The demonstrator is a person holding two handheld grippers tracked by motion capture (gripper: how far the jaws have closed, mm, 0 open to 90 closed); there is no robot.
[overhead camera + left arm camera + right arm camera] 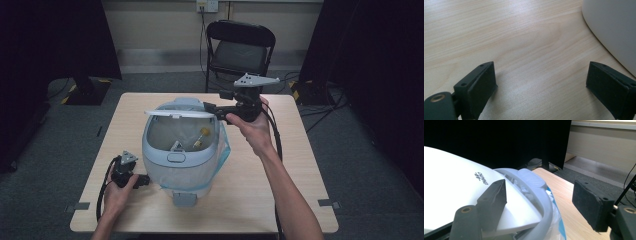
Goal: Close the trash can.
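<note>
A pale blue-grey bin (180, 155) with a plastic liner stands in the middle of the wooden table (280, 185). Its white lid (180, 114) is raised at the far rim, and small yellow bits (204, 132) lie inside. My right gripper (214, 111) is held level at the lid's right end. In the right gripper view its jaws (541, 192) stand open, one over the white lid (454, 185), the other beyond the bin's rim (544, 205). My left gripper (145, 181) rests low on the table left of the bin, open (541, 80) with bare wood between its pads and the bin's wall (614, 27) beside it.
A black folding chair (240, 47) stands behind the table's far edge. The blue-edged liner (223, 150) hangs over the bin's right side. A grey pedal (184, 199) juts from the bin's front. Cables trail from both grippers toward the near edge.
</note>
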